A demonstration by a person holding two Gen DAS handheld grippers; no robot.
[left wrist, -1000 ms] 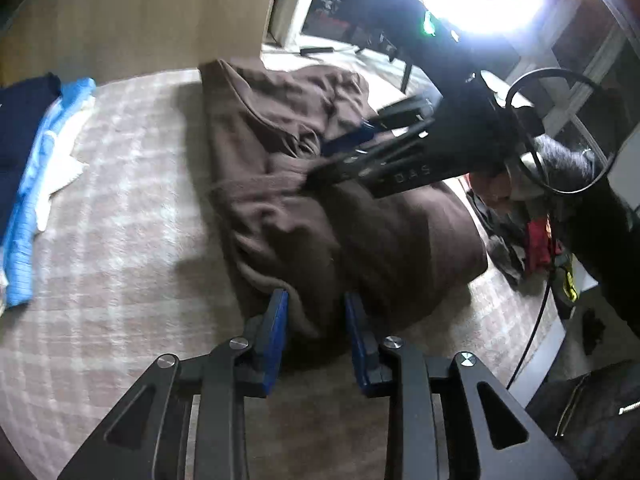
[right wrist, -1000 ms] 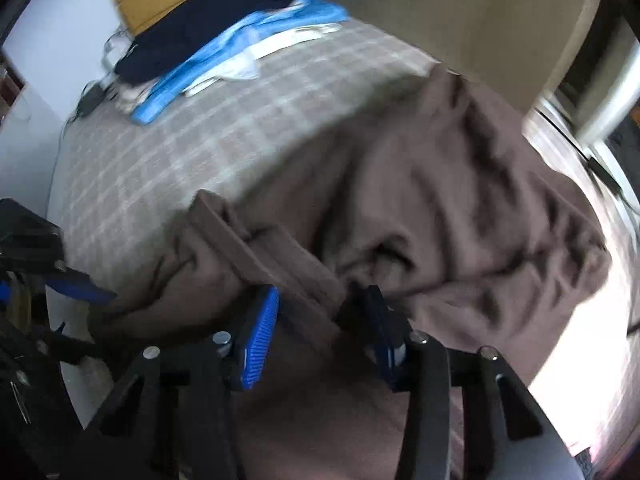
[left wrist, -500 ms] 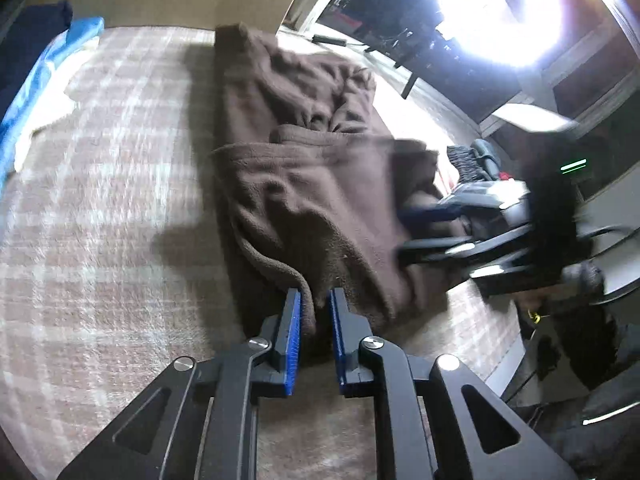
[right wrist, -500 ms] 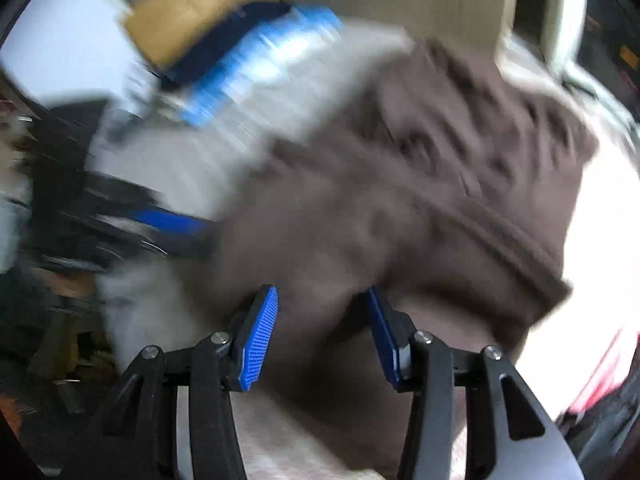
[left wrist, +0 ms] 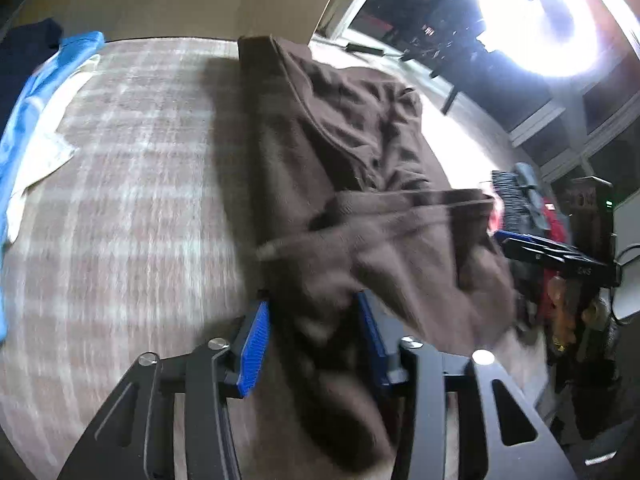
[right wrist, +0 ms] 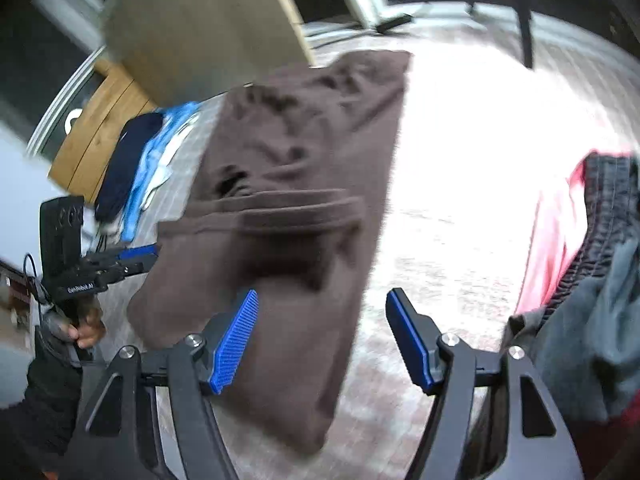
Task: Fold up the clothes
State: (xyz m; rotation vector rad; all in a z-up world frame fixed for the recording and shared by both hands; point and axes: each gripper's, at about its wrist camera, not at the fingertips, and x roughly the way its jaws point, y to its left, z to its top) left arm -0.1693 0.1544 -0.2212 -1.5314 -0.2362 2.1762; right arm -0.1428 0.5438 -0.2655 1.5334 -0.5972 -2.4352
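The brown garment (right wrist: 296, 184) lies lengthwise on the bed (left wrist: 120, 200), its near end doubled over for a fold. The left gripper (left wrist: 316, 336) and right gripper (right wrist: 322, 340) both stand spread, holding nothing, apparently letting the cloth settle.

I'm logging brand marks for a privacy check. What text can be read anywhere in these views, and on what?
"GenRobot.AI", roughly, blurred: on the left tongs, on the black body as seen from the right wrist view.
White lettering on the right tongs, left wrist view: too small and blurred to read.
Brown garment: no text visible.
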